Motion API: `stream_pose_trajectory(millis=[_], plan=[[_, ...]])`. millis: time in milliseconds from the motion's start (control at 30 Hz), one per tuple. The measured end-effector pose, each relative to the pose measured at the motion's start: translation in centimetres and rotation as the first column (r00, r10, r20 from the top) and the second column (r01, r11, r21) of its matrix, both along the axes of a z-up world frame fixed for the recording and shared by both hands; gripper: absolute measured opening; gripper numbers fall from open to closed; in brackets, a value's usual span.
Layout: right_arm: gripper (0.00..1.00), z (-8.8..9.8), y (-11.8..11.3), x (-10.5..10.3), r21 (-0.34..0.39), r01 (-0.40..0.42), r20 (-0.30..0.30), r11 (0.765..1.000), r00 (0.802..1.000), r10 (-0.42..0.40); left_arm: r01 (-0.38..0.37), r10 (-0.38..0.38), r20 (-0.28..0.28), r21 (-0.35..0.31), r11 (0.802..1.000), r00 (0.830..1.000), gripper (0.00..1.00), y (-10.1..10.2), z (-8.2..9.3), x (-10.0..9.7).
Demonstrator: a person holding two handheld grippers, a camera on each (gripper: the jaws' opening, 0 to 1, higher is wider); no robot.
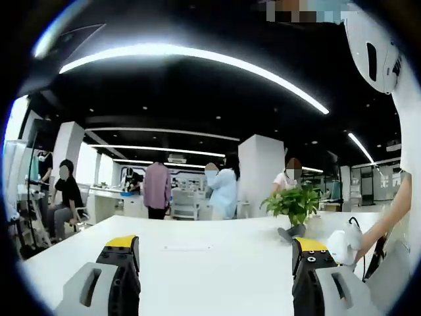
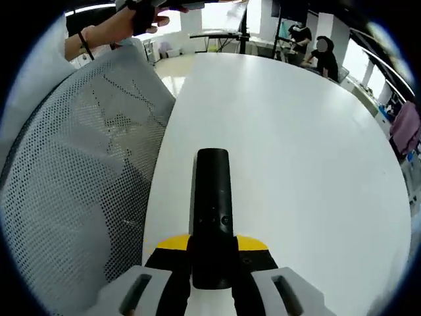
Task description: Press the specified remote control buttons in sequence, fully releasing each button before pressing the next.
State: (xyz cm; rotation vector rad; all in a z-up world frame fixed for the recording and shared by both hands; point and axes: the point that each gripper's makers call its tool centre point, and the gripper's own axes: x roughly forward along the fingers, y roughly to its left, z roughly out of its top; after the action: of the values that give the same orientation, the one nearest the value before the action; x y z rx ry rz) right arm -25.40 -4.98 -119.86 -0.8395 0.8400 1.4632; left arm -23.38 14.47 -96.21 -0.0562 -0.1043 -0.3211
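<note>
1. Right gripper [image 2: 212,266] is clamped on the near end of a black remote control [image 2: 211,204]; its yellow-tipped jaws press against both sides of the remote at 6 o'clock in the right gripper view.
2. Left gripper [image 1: 214,260] stands wide apart with nothing between its jaws, one jaw at 7 o'clock and the other at 5 o'clock in the left gripper view, both capped in yellow.
3. From the right gripper's jaws the remote control points toward 12 o'clock over a white table [image 2: 296,151]; a few small buttons show on its top face, and no writing on it can be read.
4. At 9 o'clock in the right gripper view, a grey mesh chair back [image 2: 79,178] stands just beside the table edge.
5. Beyond the left gripper's jaws, a flat white sheet [image 1: 187,246] lies on the table; any print on it is too small to read.
6. A potted green plant [image 1: 295,205] sits at 3 o'clock in the left gripper view, near a white object [image 1: 345,242] held by a person's hand.
7. Several people [image 1: 158,189] stand far off by white pillars under long ceiling light strips.
</note>
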Motion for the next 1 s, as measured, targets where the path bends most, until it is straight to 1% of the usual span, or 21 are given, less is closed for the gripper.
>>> stream_pose_trajectory(millis=[67, 100, 167, 267, 400, 500, 567, 600, 700, 767, 833, 900, 933, 1000], plan=[[0.20, 0.0, 0.0, 0.4, 0.002, 0.010, -0.013, 1.000, 1.000, -0.010, -0.004, 0.004, -0.004, -0.001, 1.000, 1.000, 1.00, 0.3, -0.1, -0.2], [0.20, 0.0, 0.1, 0.9, 0.008, 0.018, -0.039, 1.000, 0.999, -0.018, -0.004, 0.004, -0.006, 0.001, 1.000, 1.000, 1.00, 0.3, -0.1, -0.2], [0.20, -0.1, 0.1, 1.5, 0.006, 0.018, -0.037, 1.000, 0.999, -0.018, -0.006, 0.006, -0.012, 0.004, 1.000, 1.000, 1.00, 0.4, -0.2, -0.4], [0.20, -0.1, 0.0, 2.7, -0.021, -0.003, -0.023, 1.000, 1.000, 0.003, -0.010, 0.010, -0.015, -0.001, 1.000, 1.000, 1.00, 0.5, -0.2, -0.8], [0.20, -0.1, 0.0, 4.9, -0.035, -0.007, -0.028, 0.999, 1.000, 0.006, -0.012, 0.012, -0.032, -0.006, 1.000, 0.999, 1.00, 0.6, -0.5, -1.0], [0.20, 0.0, -0.2, 6.5, -0.048, -0.009, -0.030, 0.999, 1.000, 0.007, -0.011, 0.011, -0.028, -0.003, 1.000, 1.000, 1.00, 0.6, -0.5, -1.1], [0.20, 0.0, -0.4, 7.4, -0.065, -0.022, -0.019, 0.998, 1.000, 0.021, -0.007, 0.007, -0.030, -0.005, 1.000, 1.000, 1.00, 0.5, -0.5, -1.2], [0.20, -0.1, -0.6, 8.2, -0.071, -0.021, -0.014, 0.997, 1.000, 0.020, -0.004, 0.004, -0.031, -0.005, 1.000, 1.000, 1.00, 0.5, -0.5, -1.2], [0.20, 0.0, -0.6, 9.6, -0.074, -0.003, -0.020, 0.997, 1.000, 0.002, 0.008, -0.008, -0.044, 0.004, 1.000, 0.999, 1.00, 0.3, -0.9, -1.1], [0.20, 0.0, -0.7, 10.3, -0.077, -0.002, -0.015, 0.997, 1.000, 0.001, 0.017, -0.017, -0.054, 0.008, 1.000, 0.998, 1.00, 0.2, -1.1, -1.2], [0.20, 0.0, -0.9, 11.7, -0.092, -0.002, 0.000, 0.996, 1.000, 0.002, 0.019, -0.019, -0.059, 0.009, 1.000, 0.998, 1.00, 0.2, -1.3, -1.2], [0.20, 0.1, -0.9, 12.4, -0.097, 0.001, 0.000, 0.995, 1.000, -0.001, 0.026, -0.025, -0.061, 0.005, 1.000, 0.998, 1.00, 0.2, -1.3, -1.3], [0.20, 0.3, -0.9, 12.6, -0.098, 0.003, -0.010, 0.995, 1.000, -0.004, 0.025, -0.025, -0.064, 0.005, 1.000, 0.998, 1.00, 0.2, -1.4, -1.3], [0.20, 0.3, -1.0, 13.2, -0.109, -0.010, -0.013, 0.994, 1.000, 0.009, 0.030, -0.030, -0.080, 0.006, 1.000, 0.996, 1.00, 0.3, -1.8, -1.3]])
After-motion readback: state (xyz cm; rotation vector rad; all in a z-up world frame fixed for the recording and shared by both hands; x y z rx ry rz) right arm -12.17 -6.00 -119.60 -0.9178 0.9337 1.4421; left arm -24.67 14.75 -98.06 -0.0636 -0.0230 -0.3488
